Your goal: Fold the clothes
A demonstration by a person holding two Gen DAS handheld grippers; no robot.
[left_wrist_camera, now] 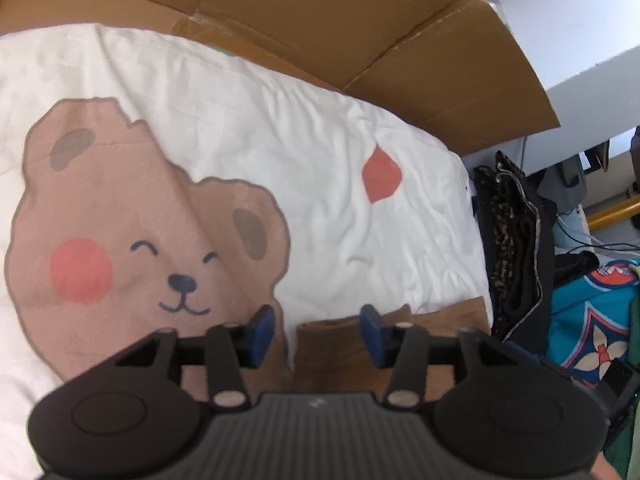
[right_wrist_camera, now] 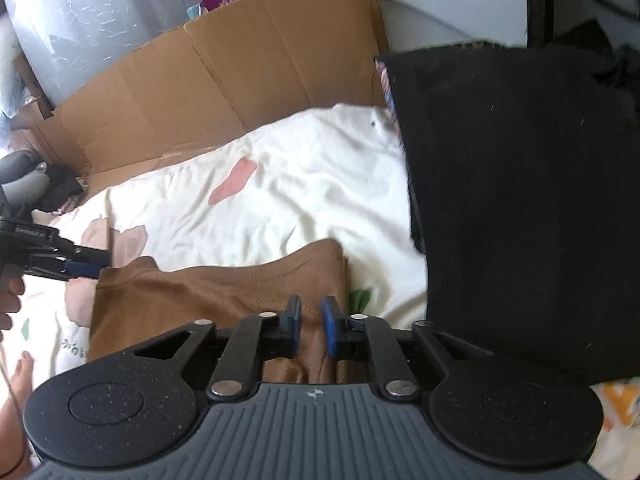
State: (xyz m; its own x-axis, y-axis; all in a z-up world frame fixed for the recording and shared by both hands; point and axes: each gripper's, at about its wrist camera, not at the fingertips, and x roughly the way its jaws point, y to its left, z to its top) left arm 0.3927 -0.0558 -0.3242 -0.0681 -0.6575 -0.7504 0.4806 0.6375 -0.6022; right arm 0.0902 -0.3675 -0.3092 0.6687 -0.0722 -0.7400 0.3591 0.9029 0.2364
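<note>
A brown garment (right_wrist_camera: 224, 292) lies flat on a white sheet (right_wrist_camera: 304, 184), at 6 o'clock in both wrist views. In the right wrist view it spreads from 9 o'clock to the centre bottom, one edge rumpled upward.

The right tongs (right_wrist_camera: 311, 326) sit low over the garment's near part, the blue pads (right_wrist_camera: 330, 328) slightly apart with brown cloth showing in the narrow gap; I cannot tell whether they pinch it. The left tongs (left_wrist_camera: 318, 330) are released, their two blue pads wide apart just above the garment's edge (left_wrist_camera: 352, 344). In the right wrist view the same left tongs (right_wrist_camera: 86, 266) reach in from 9 o'clock, tips at the garment's corner, with a hand (right_wrist_camera: 10, 300) behind them.

The sheet carries one large bear print (left_wrist_camera: 132, 248) at 9 o'clock and one red leaf shape (left_wrist_camera: 380, 176) at 2 o'clock. A flattened cardboard sheet (left_wrist_camera: 360, 32) stands along the far side at 12 o'clock. At 3 o'clock one stack of dark folded clothes (left_wrist_camera: 516, 256) rests beside the sheet; in the right wrist view a black folded piece (right_wrist_camera: 520, 200) tops it. A teal patterned cloth (left_wrist_camera: 592, 320) lies beyond.
</note>
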